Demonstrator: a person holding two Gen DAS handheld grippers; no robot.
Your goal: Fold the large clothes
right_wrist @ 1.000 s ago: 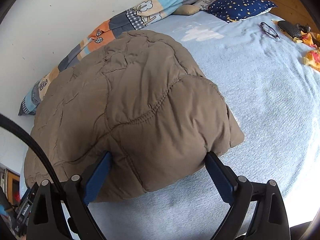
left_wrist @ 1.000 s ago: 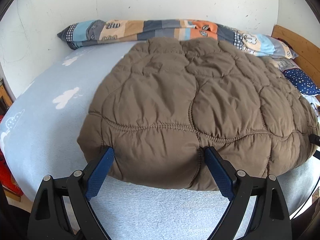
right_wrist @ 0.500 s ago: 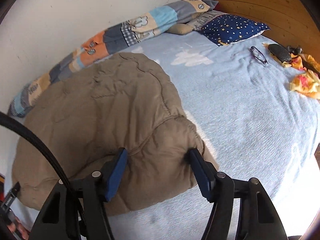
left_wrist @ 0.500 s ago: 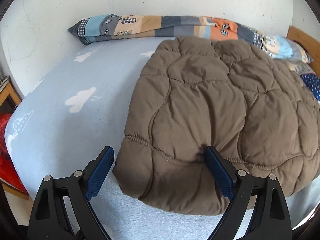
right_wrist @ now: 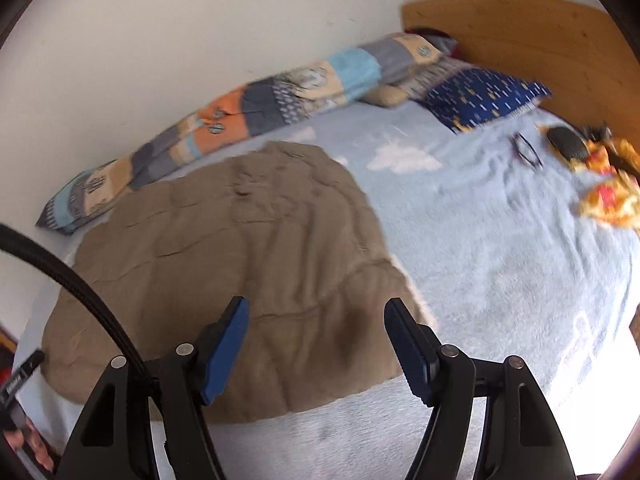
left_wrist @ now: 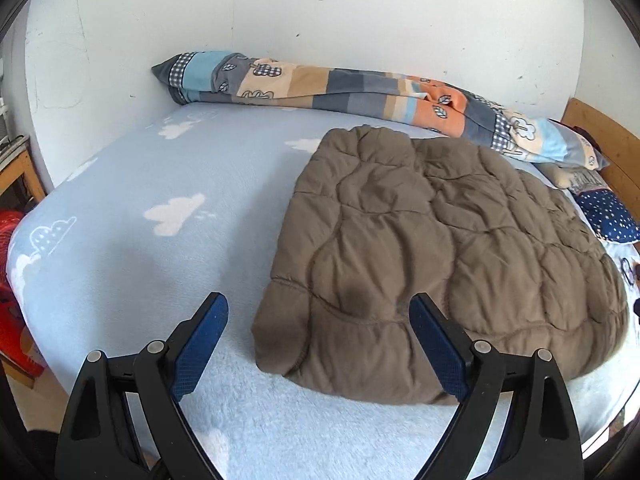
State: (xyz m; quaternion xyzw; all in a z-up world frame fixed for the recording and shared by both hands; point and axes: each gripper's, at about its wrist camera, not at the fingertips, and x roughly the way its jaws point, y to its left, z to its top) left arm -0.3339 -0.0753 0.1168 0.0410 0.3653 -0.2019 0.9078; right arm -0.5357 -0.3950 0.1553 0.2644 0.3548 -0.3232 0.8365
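Your folded brown quilted padded jacket (left_wrist: 452, 256) lies flat on the light blue fleece bed sheet with white clouds (left_wrist: 160, 208). It sits toward the middle of the bed, well apart from the long patchwork blanket roll (left_wrist: 360, 92) that runs along the white wall (left_wrist: 320, 8).

Your left gripper (left_wrist: 318, 342) hangs above the near edge of the jacket with its jaws spread wide. The near left corner of the jacket shows between the blue pads, but the pads do not press on it.

Your right gripper (right_wrist: 316, 344) is above the other near corner of the jacket. Its jaws are opening, and the pads do not pinch the cloth; the jacket is only seen behind them. This view is blurred.

Near the wooden headboard (right_wrist: 520, 40) you have a dark blue pillow with small stars (right_wrist: 484, 96), a pair of glasses (right_wrist: 526, 150) and an orange and yellow cloth (right_wrist: 608, 192) on the sheet.
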